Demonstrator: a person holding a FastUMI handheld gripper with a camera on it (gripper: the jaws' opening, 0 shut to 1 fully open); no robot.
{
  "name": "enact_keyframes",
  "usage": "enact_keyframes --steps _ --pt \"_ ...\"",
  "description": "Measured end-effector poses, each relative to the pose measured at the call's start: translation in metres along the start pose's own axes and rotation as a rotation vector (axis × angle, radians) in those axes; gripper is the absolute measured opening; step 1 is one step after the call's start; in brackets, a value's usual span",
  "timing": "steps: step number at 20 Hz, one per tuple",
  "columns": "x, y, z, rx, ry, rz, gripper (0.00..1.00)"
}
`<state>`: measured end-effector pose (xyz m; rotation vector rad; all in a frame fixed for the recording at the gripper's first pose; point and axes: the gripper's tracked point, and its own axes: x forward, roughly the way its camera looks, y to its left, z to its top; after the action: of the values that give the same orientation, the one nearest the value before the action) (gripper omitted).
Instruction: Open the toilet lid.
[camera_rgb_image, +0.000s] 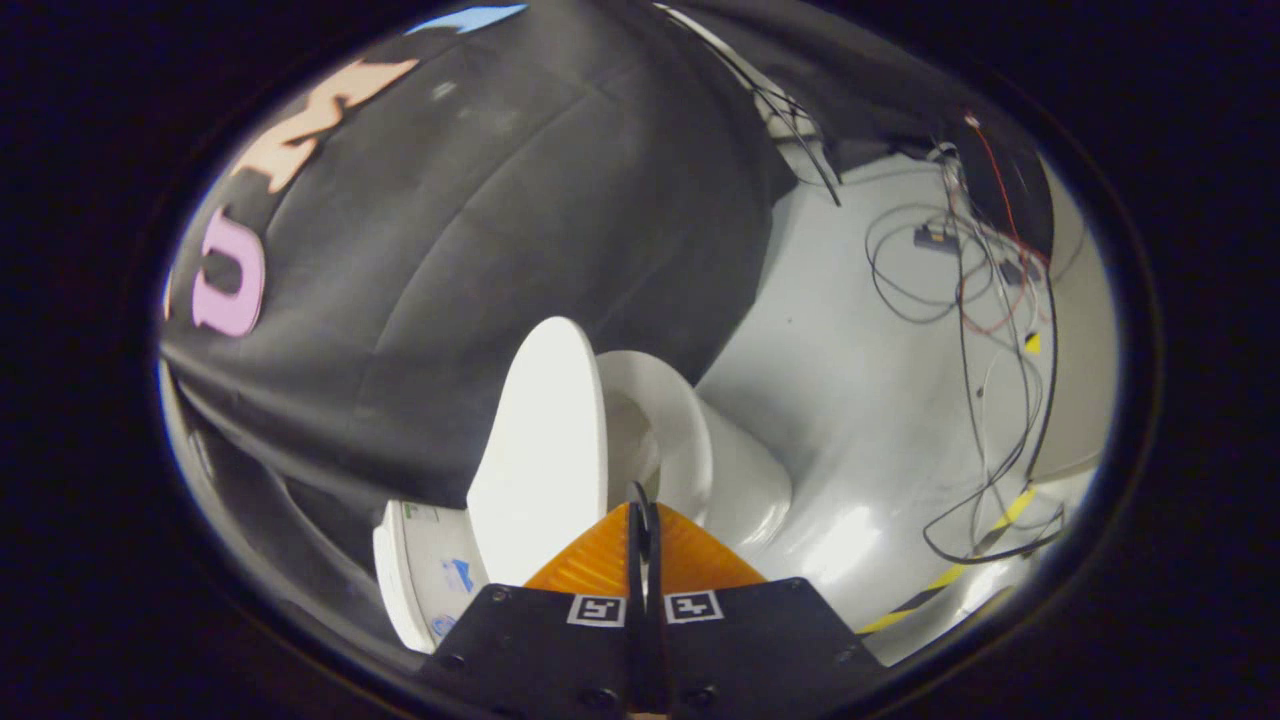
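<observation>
- The toilet lid (545, 450) stood raised, swung up off the bowl (665, 430) and leaning back toward the tank (425, 570) just beyond the fingers.
- The gripper (642, 505) had its fingers pressed together, tips meeting with barely a slit between them, and nothing was caught there.
- Those tips sat close to the lid's edge and the bowl's rim; whether they touched either, I could not tell.
- By my reading the lid looked open, so the job seemed all but done.
- The risk from here: if the lid was not leaning past upright, it might drop back and slam onto the bowl once left alone.
- A careless pull away could also clip the lid's edge and tip it forward.
- Loose cables (985, 330) trailed across the pale floor (830, 380) beside the toilet, well apart from the fingers, a snag for any wide swing.
- The hinge was hidden behind the lid, and the fingers covered the front of the bowl.
- The seat was hard to tell from the rim, and the tank was partly cut off.
</observation>
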<state>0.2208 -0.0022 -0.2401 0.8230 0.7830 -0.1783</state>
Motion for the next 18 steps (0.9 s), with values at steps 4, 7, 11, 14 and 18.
enact_keyframes --steps 4,7,11,14,18 --pt "-0.009 0.010 0.004 -0.109 -0.048 -0.024 0.00" --pt "-0.021 0.019 0.010 -0.192 -0.093 -0.019 0.00" --pt "-0.024 0.032 0.006 -0.326 -0.156 -0.027 0.00" --pt "-0.033 0.042 0.010 -0.394 -0.207 -0.029 0.00" --pt "-0.043 0.053 0.007 -0.474 -0.271 -0.032 0.00"
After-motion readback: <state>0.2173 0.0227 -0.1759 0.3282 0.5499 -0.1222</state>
